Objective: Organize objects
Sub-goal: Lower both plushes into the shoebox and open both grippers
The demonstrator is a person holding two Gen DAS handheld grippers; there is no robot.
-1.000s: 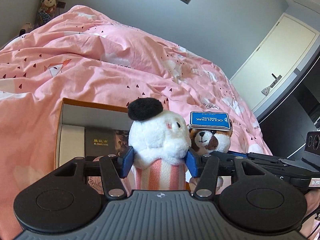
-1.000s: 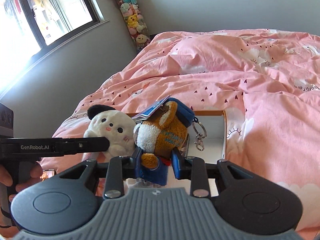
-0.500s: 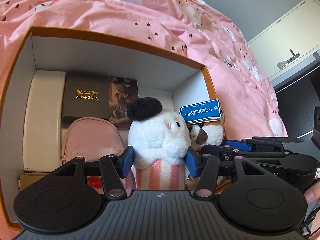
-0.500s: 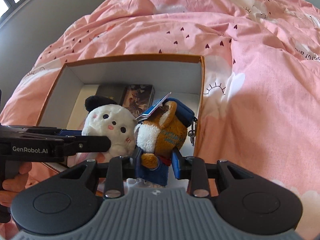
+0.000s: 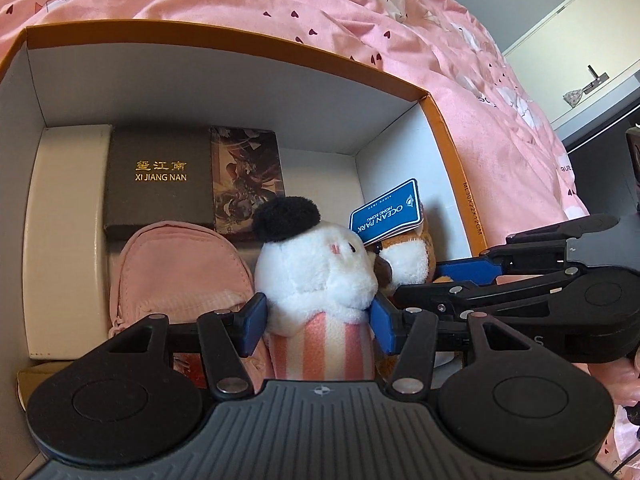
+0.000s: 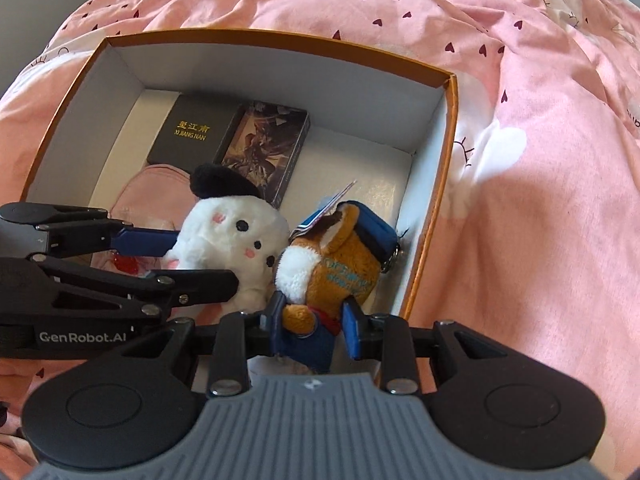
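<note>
Left wrist view reads "XI JIANG NAN" on a dark box [image 5: 158, 178] and "OCEAN PARK" on a tag [image 5: 387, 210]; the left gripper [image 5: 318, 322] clamps a white plush [image 5: 316, 276], the right gripper [image 6: 313, 318] a brown plush [image 6: 340, 276], its lower body hidden.

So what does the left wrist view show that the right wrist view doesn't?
Only the left wrist view shows the cream box along the box's left wall, the readable Ocean Park tag and a door. Only the right wrist view shows the white plush's face, the brown plush's keyring clasp and the bare floor beside it. Both show the orange-rimmed box, Xi Jiang Nan box, pink pouch and both plushes gripped.
</note>
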